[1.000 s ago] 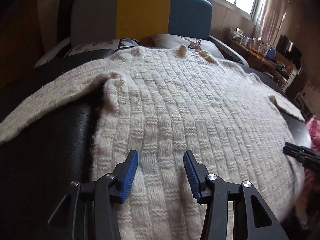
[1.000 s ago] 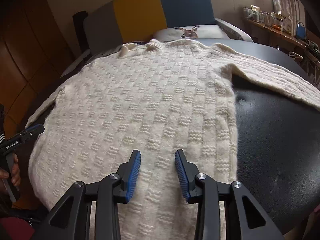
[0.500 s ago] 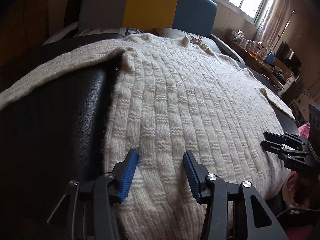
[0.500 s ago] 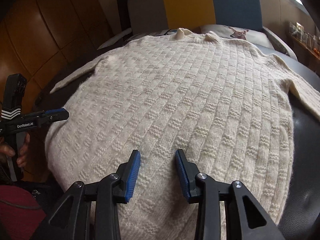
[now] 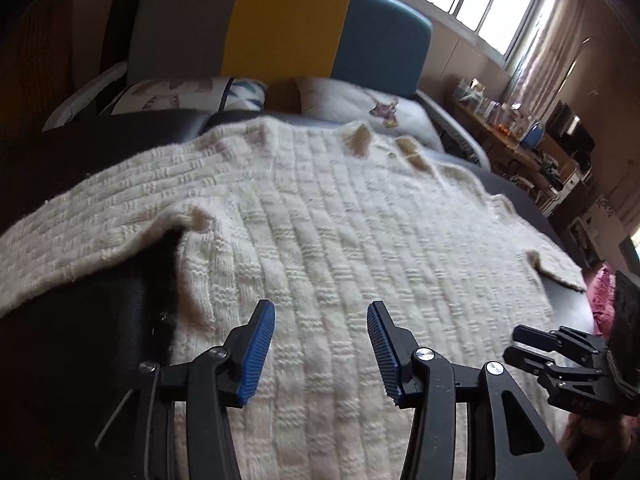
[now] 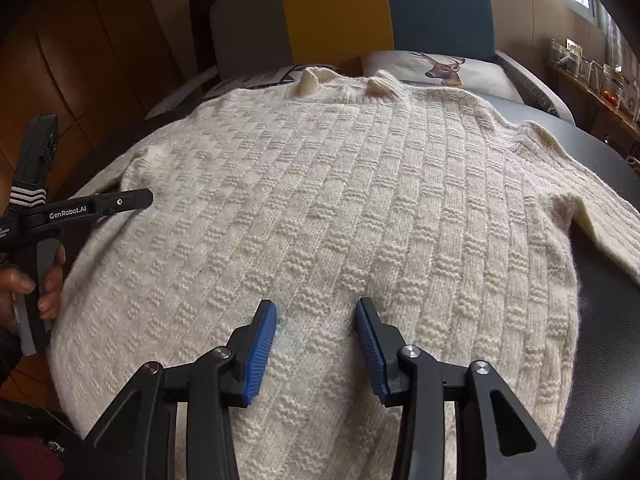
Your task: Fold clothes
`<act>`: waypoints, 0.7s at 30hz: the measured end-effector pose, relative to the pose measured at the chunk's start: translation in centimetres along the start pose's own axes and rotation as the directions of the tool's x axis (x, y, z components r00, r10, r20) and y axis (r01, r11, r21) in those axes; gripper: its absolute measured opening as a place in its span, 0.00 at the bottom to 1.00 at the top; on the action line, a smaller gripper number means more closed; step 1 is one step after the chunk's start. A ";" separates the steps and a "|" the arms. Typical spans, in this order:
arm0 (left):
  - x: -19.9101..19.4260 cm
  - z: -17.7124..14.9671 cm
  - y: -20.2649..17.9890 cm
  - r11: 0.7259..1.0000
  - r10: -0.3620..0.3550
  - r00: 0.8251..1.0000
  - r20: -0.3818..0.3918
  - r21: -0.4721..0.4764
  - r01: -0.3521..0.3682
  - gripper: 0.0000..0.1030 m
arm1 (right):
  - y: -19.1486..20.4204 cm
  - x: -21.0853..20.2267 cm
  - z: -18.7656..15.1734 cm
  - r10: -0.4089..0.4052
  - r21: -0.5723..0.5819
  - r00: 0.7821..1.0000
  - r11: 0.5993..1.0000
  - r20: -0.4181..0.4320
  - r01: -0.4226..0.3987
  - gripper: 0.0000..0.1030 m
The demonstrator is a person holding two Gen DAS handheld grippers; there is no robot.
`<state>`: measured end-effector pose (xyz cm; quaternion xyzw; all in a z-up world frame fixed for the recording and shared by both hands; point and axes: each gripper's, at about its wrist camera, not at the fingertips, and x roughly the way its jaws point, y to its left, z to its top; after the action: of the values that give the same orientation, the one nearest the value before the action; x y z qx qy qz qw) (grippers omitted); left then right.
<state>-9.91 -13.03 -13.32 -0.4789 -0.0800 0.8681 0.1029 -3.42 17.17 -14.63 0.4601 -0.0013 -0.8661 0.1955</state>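
Slightly wider now, right gripper (image 6: 316,314) and left gripper (image 5: 321,316) gape empty above basket-knit cream sweater (image 6: 340,208).

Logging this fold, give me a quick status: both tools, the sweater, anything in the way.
Left tool open, empty. Right tool open, jaws just widened, nothing between them. Cream sweater spread flat, unfolded, sleeves out. Nothing lying on it.

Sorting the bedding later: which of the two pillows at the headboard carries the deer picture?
The white pillow below the headboard's blue panel, beyond the cream knitted sweater's collar, shows a deer's head. The other pillow, below the grey panel, has blue and grey shapes instead.
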 end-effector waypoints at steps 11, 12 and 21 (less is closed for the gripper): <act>-1.1 1.2 -4.1 0.998 -0.008 0.997 0.074 0.057 0.004 0.55 | -17.4 -10.8 -1.7 0.154 0.540 0.894 0.749 0.420 -0.383 0.79; -1.1 1.5 -5.2 0.996 -0.014 0.996 0.085 0.087 0.006 0.57 | -20.2 -12.4 -2.8 0.089 0.594 0.881 0.707 0.464 -0.384 0.89; 3.9 4.0 -15.2 0.943 -0.059 0.998 0.035 0.329 0.044 0.58 | -39.4 -18.1 -10.2 -0.370 0.925 0.877 0.333 0.307 -0.183 0.95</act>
<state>-13.75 2.52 -10.75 -0.4336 0.0507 0.8767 0.2020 0.45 61.55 -13.28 0.2628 -0.5179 -0.7974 -0.1638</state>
